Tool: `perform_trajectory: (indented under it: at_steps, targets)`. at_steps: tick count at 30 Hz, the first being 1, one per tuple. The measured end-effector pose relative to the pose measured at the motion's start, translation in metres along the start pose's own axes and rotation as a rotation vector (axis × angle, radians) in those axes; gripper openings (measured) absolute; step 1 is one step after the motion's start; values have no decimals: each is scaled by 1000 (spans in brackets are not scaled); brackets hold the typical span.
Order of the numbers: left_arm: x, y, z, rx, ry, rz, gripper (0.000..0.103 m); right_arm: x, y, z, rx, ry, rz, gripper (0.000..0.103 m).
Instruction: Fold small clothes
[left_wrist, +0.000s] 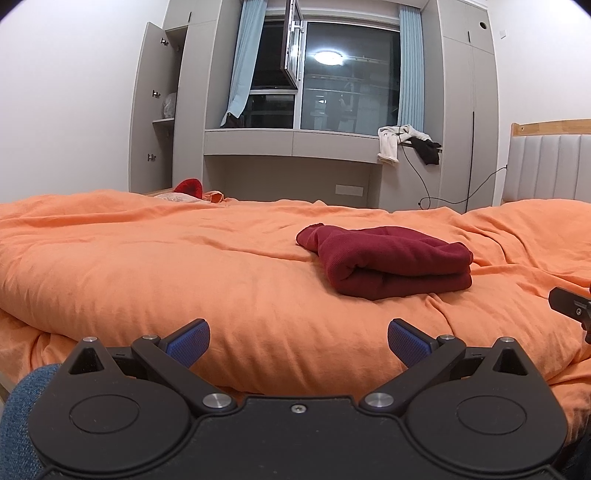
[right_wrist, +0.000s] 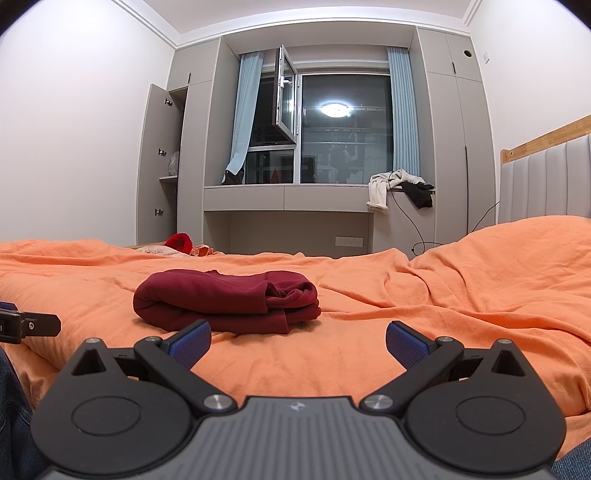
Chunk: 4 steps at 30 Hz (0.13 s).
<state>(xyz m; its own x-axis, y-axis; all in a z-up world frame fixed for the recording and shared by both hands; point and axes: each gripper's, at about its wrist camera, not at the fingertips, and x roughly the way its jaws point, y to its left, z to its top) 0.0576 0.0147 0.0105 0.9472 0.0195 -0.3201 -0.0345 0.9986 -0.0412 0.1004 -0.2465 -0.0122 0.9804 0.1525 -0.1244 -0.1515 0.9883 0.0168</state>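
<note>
A dark red garment (left_wrist: 388, 264) lies folded into a compact bundle on the orange duvet (left_wrist: 184, 266). In the right wrist view the garment (right_wrist: 229, 301) sits just ahead and left of centre. My left gripper (left_wrist: 298, 341) is open and empty, low over the near edge of the bed, short of the garment and left of it. My right gripper (right_wrist: 298, 343) is open and empty, close in front of the garment. Part of the right gripper shows at the left wrist view's right edge (left_wrist: 570, 304); part of the left gripper shows at the right wrist view's left edge (right_wrist: 29, 326).
The orange duvet (right_wrist: 443, 306) is rumpled and rises to the right near the padded headboard (right_wrist: 546, 184). A red item (right_wrist: 179, 242) lies at the bed's far edge. Clothes (right_wrist: 391, 186) hang over the window ledge, with a cable below. A cupboard door (right_wrist: 159, 162) stands open.
</note>
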Motion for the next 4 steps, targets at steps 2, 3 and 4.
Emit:
perform_trajectory:
  at_steps: [2,3,4]
  targets:
    - [0,-1,1,1,0,-1,102,0,0,0,0,0,0,103]
    - [0,0,1,2,1,-1,102,0,-1,-1,0,1,0,103]
    - [0,-2,2,3,2,0,102,0,0,0,-1,0,0,103]
